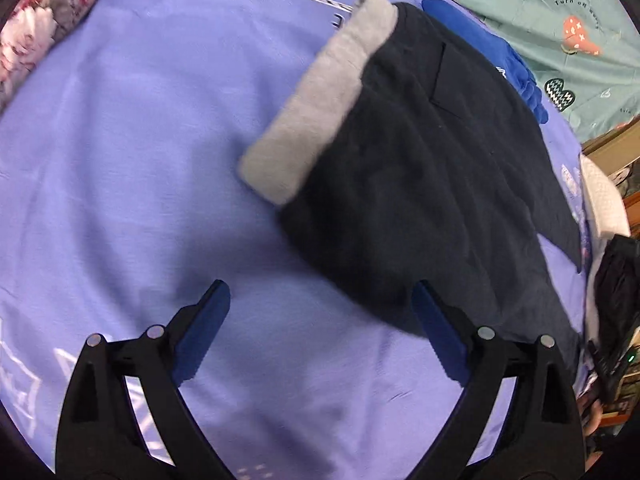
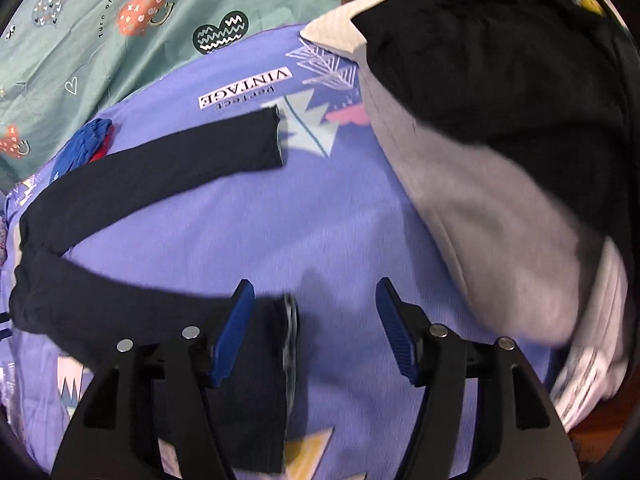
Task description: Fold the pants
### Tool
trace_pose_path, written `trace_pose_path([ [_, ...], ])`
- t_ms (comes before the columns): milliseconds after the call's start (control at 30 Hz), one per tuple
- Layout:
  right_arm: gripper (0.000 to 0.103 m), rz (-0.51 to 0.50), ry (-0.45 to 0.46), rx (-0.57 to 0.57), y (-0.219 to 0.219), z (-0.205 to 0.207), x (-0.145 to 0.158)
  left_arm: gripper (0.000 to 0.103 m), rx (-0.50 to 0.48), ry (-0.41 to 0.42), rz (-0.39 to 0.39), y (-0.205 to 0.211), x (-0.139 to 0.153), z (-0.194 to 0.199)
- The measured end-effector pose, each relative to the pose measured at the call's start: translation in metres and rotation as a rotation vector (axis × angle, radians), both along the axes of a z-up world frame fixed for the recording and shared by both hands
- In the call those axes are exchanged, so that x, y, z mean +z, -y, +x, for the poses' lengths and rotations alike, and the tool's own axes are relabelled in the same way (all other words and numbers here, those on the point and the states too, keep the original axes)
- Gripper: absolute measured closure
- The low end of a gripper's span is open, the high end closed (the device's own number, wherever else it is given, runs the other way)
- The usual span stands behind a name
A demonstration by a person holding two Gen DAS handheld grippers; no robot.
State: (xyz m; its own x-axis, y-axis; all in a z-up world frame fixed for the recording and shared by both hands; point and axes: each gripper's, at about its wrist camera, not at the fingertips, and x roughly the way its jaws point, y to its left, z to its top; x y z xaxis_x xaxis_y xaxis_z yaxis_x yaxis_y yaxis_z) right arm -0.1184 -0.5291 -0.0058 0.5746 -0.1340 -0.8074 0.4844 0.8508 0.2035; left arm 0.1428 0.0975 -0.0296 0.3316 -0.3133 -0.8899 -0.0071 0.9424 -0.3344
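Dark navy pants lie on a purple sheet, with the grey fleece lining turned out at the waist. My left gripper is open and empty, just short of the pants' near edge. In the right wrist view the two legs spread apart across the sheet. My right gripper is open, and the hem of the near leg lies between its fingers, close to the left finger.
A floral blanket lies at the far left. A teal printed sheet and a blue garment lie beyond the pants. A pile of black and grey clothes sits at the right.
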Motion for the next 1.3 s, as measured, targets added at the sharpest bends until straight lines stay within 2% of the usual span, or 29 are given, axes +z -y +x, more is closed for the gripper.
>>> trace_pose_path([
  [167,0.036,0.059,-0.002,0.028,-0.013,-0.015,-0.010,0.014,0.045,0.062,-0.039,0.017,0.002,0.019],
  [233,0.027,0.093,0.021,0.037,-0.015,-0.019,-0.011,0.039,0.080,0.077,-0.047,0.018,0.001,0.022],
  [267,0.025,0.110,0.031,0.043,-0.015,-0.022,-0.011,0.070,0.091,0.070,-0.070,0.017,-0.002,0.025],
  [300,0.024,0.133,0.041,0.055,-0.015,-0.022,-0.012,0.081,0.092,0.056,-0.090,0.016,-0.005,0.027],
  [367,0.024,0.158,0.056,0.079,-0.017,-0.021,-0.011,0.081,0.107,0.060,-0.106,0.013,-0.007,0.026],
  [433,0.024,0.138,0.034,0.101,-0.022,-0.014,-0.013,0.073,0.088,0.077,-0.110,0.017,-0.007,0.026],
  [467,0.024,0.130,0.005,0.108,-0.025,-0.008,-0.017,0.055,0.080,0.085,-0.128,0.015,-0.007,0.024],
  [500,0.025,0.126,-0.029,0.126,-0.028,-0.002,-0.022,0.044,0.062,0.095,-0.163,0.018,-0.006,0.025],
  [533,0.034,0.119,-0.049,0.144,-0.032,0.003,-0.026,0.028,0.050,0.101,-0.175,0.023,-0.006,0.025],
  [567,0.068,0.096,-0.074,0.169,-0.038,0.007,-0.028,0.029,0.045,0.114,-0.142,0.030,-0.004,0.025],
  [600,0.074,0.027,-0.093,0.176,-0.045,0.012,-0.027,0.048,0.041,0.124,-0.099,0.035,-0.003,0.024],
  [633,0.094,0.035,-0.079,0.186,-0.045,0.014,-0.026,0.069,0.036,0.139,-0.052,0.040,0.000,0.023],
  [667,0.096,0.057,-0.058,0.190,-0.042,0.015,-0.022,0.092,0.035,0.140,-0.064,0.038,0.001,0.022],
  [700,0.096,0.059,-0.030,0.181,-0.038,0.013,-0.016,0.092,0.048,0.149,-0.099,0.031,0.006,0.019],
  [867,0.096,0.062,0.149,0.209,-0.024,0.005,0.041,0.092,0.095,0.314,-0.196,-0.007,0.074,-0.026],
  [967,0.096,0.043,0.210,0.229,-0.020,0.002,0.073,0.092,0.087,0.374,-0.196,-0.019,0.108,-0.069],
  [1033,0.096,0.055,0.219,0.242,-0.015,-0.002,0.088,0.092,0.085,0.379,-0.160,-0.021,0.116,-0.095],
  [1100,0.096,0.057,0.172,0.263,-0.012,-0.005,0.086,0.092,0.095,0.346,-0.123,-0.030,0.110,-0.122],
  [1200,0.096,0.046,0.048,0.283,-0.012,-0.005,0.061,0.088,0.098,0.225,-0.085,-0.034,0.068,-0.144],
  [1300,0.096,0.049,-0.041,0.257,-0.006,-0.011,0.033,0.079,0.085,0.080,-0.082,-0.029,0.019,-0.158],
])
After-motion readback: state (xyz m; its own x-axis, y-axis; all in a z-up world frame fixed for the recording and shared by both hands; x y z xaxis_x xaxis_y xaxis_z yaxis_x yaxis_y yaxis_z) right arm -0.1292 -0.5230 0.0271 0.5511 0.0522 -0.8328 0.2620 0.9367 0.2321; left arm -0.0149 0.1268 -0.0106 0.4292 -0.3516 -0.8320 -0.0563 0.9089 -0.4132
